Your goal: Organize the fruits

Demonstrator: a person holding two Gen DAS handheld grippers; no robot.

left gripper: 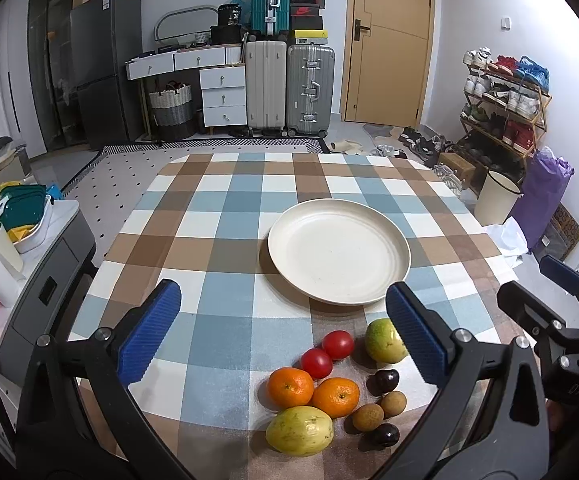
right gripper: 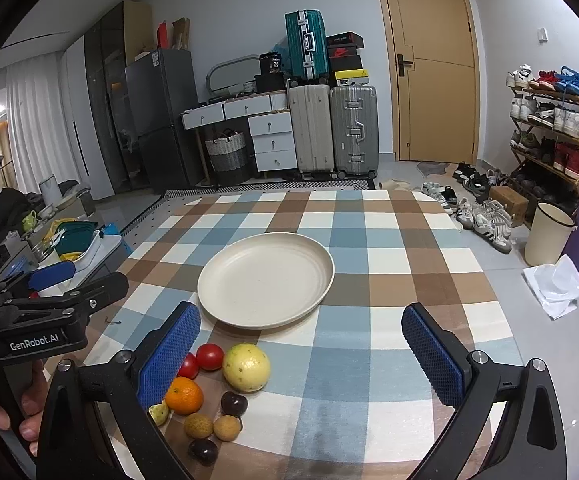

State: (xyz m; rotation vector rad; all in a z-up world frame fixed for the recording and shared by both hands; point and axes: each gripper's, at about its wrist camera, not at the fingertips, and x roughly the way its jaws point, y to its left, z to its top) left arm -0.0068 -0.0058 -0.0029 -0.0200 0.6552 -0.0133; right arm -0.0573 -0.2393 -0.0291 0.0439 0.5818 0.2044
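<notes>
The left tool (left gripper: pixel 283 334) gapes wide, gripping nothing, above the checked-cloth table (left gripper: pixel 217 216). The round cream plate (left gripper: pixel 339 250) sits bare beyond the clustered fruits (left gripper: pixel 331 384). The right tool (right gripper: pixel 301 354) likewise hangs wide, touching nothing.

– What writing can you read?
– "GenRobot.AI" in white on my left gripper (right gripper: pixel 41 280) body. "DAS" embossed on my right gripper (left gripper: pixel 561 296). A Nike swoosh on a red shoebox (left gripper: pixel 306 11).
</notes>
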